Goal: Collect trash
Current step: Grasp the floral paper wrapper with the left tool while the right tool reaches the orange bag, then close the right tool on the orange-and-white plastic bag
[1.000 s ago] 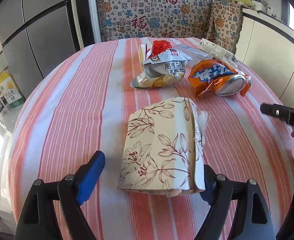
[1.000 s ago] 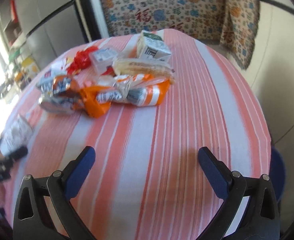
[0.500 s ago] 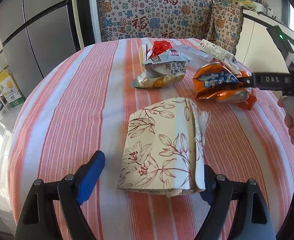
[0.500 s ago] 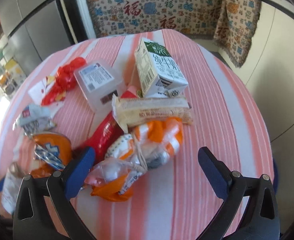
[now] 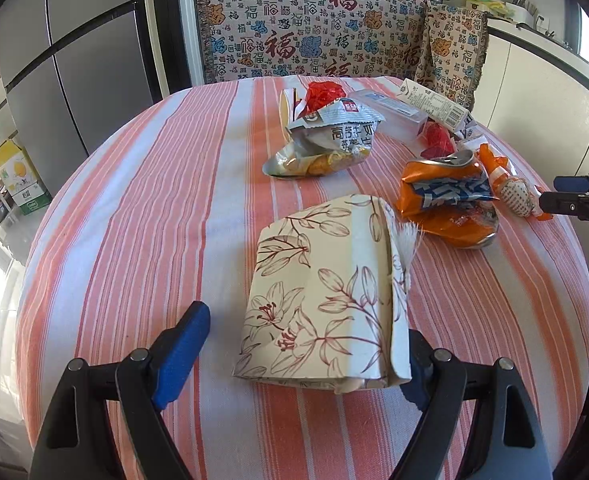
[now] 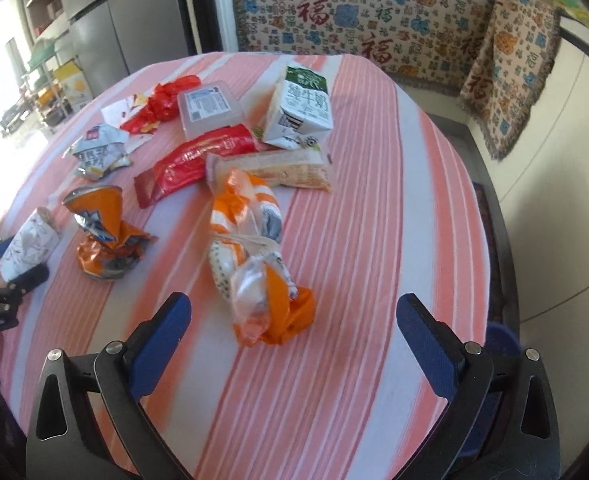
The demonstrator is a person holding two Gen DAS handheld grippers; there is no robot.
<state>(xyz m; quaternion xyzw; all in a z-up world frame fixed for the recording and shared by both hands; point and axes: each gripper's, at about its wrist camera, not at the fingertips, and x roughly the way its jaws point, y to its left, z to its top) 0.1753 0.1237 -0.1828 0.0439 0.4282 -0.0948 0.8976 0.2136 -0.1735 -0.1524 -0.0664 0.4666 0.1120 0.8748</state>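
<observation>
A floral paper cup (image 5: 326,300) lies flattened on the striped tablecloth (image 5: 154,208) between the fingers of my open left gripper (image 5: 298,356); its right side rests against the right finger. My right gripper (image 6: 294,340) is open, just short of an orange-and-white knotted plastic bag (image 6: 254,256). Beyond lie a crushed orange can (image 6: 102,236), a silver snack bag (image 6: 98,152), a red wrapper (image 6: 194,160), a biscuit pack (image 6: 274,168), a milk carton (image 6: 302,108) and a clear plastic box (image 6: 206,108).
The round table's edge curves close on the right (image 6: 482,200). A patterned cloth covers a bench (image 5: 314,40) behind the table. A grey fridge (image 5: 74,52) stands to the left. A blue bin (image 6: 502,340) shows below the table's right edge.
My right gripper has pulled back and swung right, so the orange plastic bag now lies lengthwise before it. The left gripper and paper cup have not moved.
</observation>
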